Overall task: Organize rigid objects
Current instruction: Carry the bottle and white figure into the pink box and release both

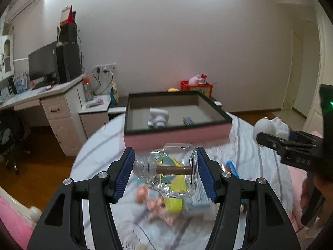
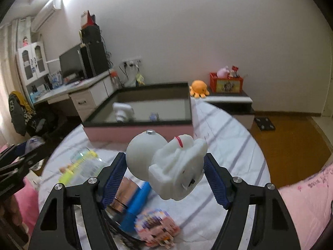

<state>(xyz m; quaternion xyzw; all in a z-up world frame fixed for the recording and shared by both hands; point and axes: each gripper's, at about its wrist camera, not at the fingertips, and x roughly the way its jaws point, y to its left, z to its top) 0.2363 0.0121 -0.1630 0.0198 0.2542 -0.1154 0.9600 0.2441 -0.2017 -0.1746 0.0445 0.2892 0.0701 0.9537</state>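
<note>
Both grippers loaded, both clear of the bench [image 2: 229,145], a round top under a striped cloth. Left gripper [image 1: 165,174]: fingers partly closed, blue pads [image 1: 205,171] pressing the flat sides of a clear glass bottle [image 1: 172,170]; neck points to 9 o'clock, a brown stick-like piece shows inside. Right gripper [image 2: 165,164]: fingers fairly wide, clamped on a white toy [image 2: 172,166] with a round ball-like part at 10 o'clock of its blocky body. Both tools tilt downward toward the pink-sided box [image 1: 177,135] at 12 o'clock, which stands on the bench beyond them. Inside it, a white object [image 1: 158,117] and a small blue item [image 1: 188,120] already lie on the floor of the box. Step in hand, as I judge it: carry each piece over the near wall and set it down in bare space. To do it well, keep height enough that the bottle base and the toy clear the black rim; stagger the hands so they do not crowd; lower before letting go, as glass will not forgive a drop. The toy's grip looks off-centre; avoid quick wrist turns. Loose clutter remains on the bench below: a yellow-green packet [image 2: 83,164], a blue tube [image 2: 137,202], small colourful boxes [image 2: 158,227].
</note>
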